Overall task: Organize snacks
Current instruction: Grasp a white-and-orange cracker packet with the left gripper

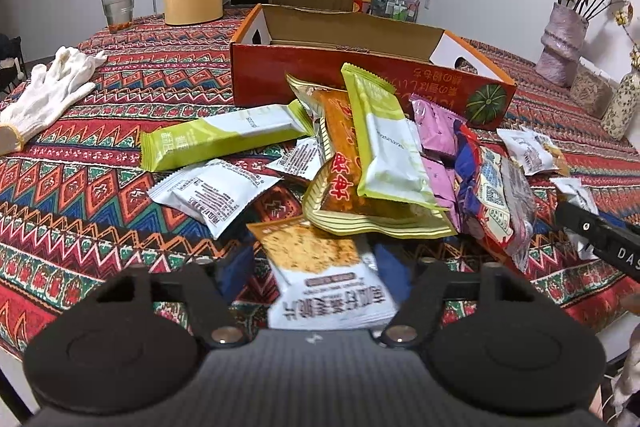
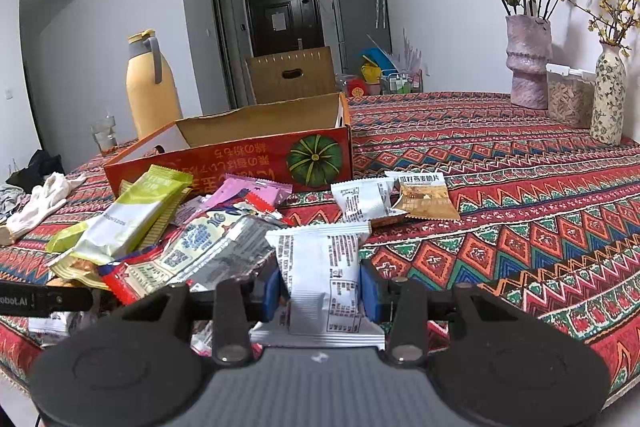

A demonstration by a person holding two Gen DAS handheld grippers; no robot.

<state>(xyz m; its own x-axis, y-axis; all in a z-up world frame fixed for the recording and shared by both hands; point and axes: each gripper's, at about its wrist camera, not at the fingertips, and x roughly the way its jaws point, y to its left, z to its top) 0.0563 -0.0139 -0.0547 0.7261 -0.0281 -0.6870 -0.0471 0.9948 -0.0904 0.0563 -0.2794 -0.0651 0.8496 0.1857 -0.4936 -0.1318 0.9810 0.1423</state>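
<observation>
The left gripper (image 1: 310, 277) clasps an orange-and-white snack packet (image 1: 320, 275); the right gripper (image 2: 320, 287) pinches a white packet (image 2: 322, 275) (blue pads pressed against it). Beyond lies the snack heap (image 1: 380, 163), then the red box (image 1: 360, 67), open-topped. The tablecloth (image 2: 500, 167) rightward is bare.

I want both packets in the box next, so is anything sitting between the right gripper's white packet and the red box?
Partly. The white packet is pinched in the right gripper. The red box stands open beyond it, but the snack pile lies against its front wall. The box's right end looks unblocked, apart from two small packets on the cloth before it.
</observation>
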